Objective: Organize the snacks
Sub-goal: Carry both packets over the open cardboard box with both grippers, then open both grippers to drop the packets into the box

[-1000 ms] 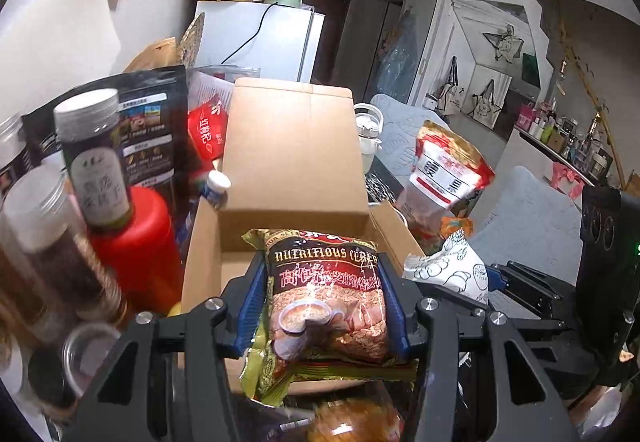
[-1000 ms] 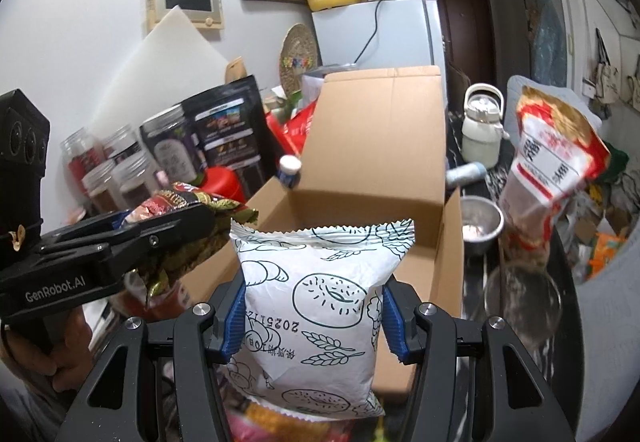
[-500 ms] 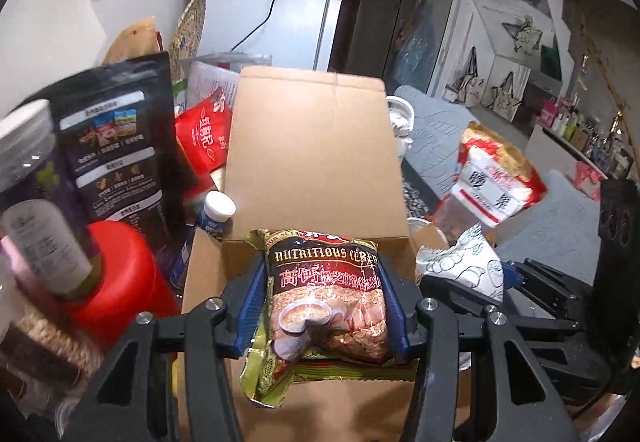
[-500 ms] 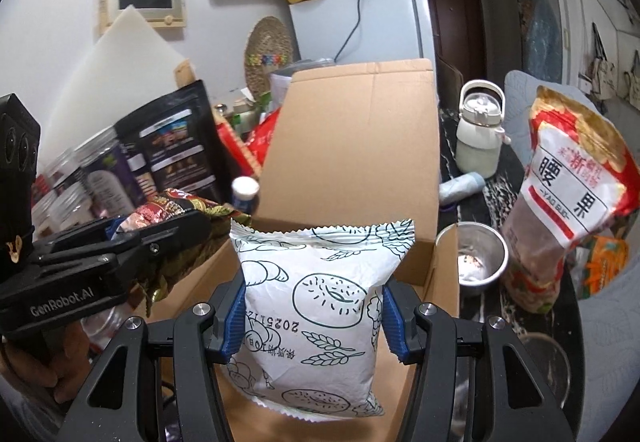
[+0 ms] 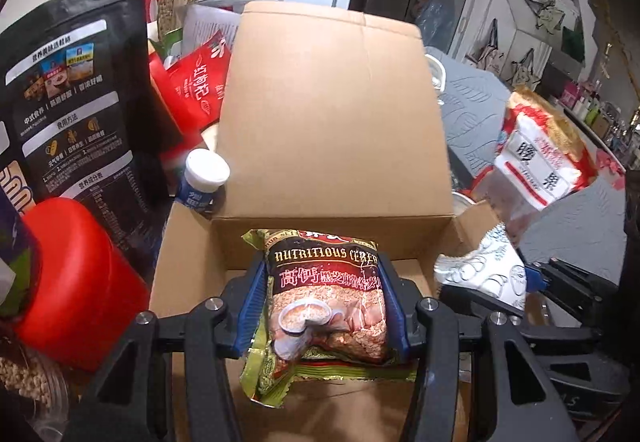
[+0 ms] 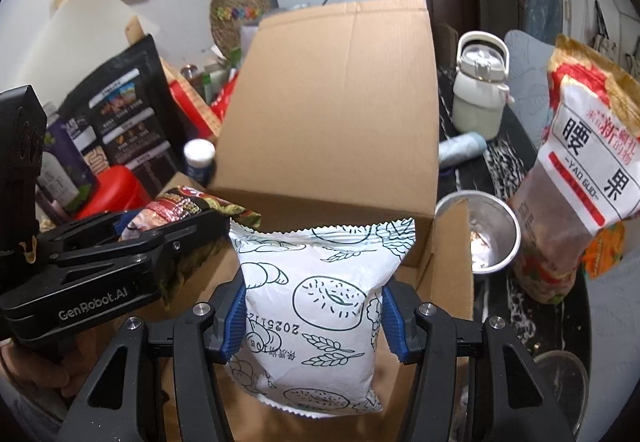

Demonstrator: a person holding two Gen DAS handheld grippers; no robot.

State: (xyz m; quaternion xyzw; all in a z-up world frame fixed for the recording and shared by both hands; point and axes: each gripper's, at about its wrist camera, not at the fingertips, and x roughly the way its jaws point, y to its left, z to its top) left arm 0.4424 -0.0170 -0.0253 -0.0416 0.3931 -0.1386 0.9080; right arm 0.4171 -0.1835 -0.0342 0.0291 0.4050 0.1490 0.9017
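My left gripper (image 5: 324, 306) is shut on a brown and green cereal packet (image 5: 326, 306), held over the open cardboard box (image 5: 332, 114). My right gripper (image 6: 314, 308) is shut on a white bread packet (image 6: 316, 306) with line drawings, also over the box (image 6: 332, 102). In the left wrist view the white packet (image 5: 484, 270) shows at the right, beside the cereal packet. In the right wrist view the left gripper (image 6: 192, 226) and its cereal packet (image 6: 180, 210) are at the left. The box's back flap stands upright; what lies inside the box is mostly hidden by the packets.
Left of the box stand a black pouch (image 5: 76, 98), a red canister (image 5: 76, 290), a small white-capped bottle (image 5: 204, 178) and a red bag (image 5: 200, 82). Right of it are a steel bowl (image 6: 480, 234), a tall red and white nut bag (image 6: 580, 170) and a white kettle (image 6: 480, 98).
Both grippers have moved forward and down toward the box with their packets still held; the box now fills more of both views.
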